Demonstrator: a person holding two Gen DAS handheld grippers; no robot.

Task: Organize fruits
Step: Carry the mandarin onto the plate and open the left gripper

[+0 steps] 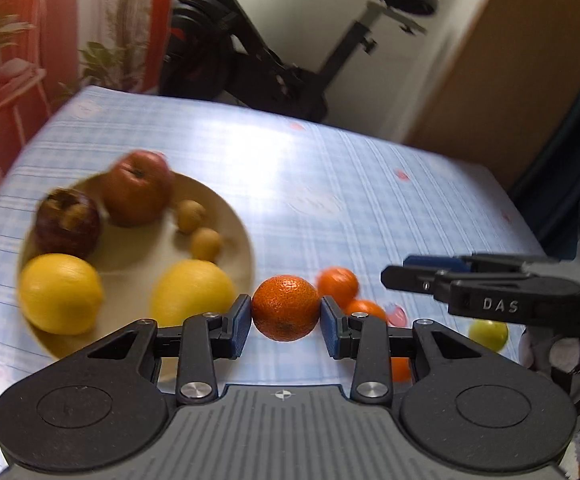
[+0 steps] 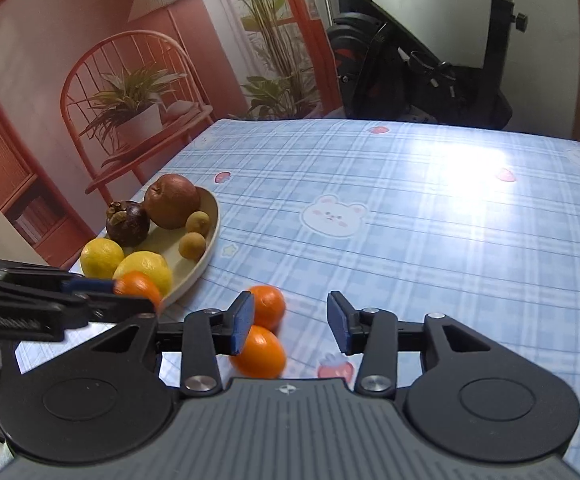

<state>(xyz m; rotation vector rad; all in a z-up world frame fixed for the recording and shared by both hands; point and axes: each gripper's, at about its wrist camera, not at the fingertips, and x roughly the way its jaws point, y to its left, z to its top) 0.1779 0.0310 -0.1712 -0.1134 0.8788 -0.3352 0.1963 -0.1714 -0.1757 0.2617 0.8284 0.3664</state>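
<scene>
My left gripper [image 1: 286,320] is shut on a mandarin [image 1: 286,308] and holds it just right of the beige plate [image 1: 238,224]. The plate holds two lemons [image 1: 60,294], a red apple [image 1: 138,192], a mangosteen [image 1: 68,226] and two small brown longans [image 1: 206,244]. Two more mandarins [image 2: 266,306] lie on the tablecloth beside the plate, and a green fruit [image 1: 487,334] lies further right. My right gripper [image 2: 290,322] is open and empty above those two mandarins; its left fingertip [image 2: 244,320] overlaps them. The left gripper with its mandarin [image 2: 138,286] shows at the left of the right wrist view.
The table has a blue plaid cloth [image 2: 409,220] with bear and strawberry prints. An exercise bike [image 2: 421,68] stands behind the table's far edge. A wall backdrop with a chair and plants [image 2: 130,100] is at the left.
</scene>
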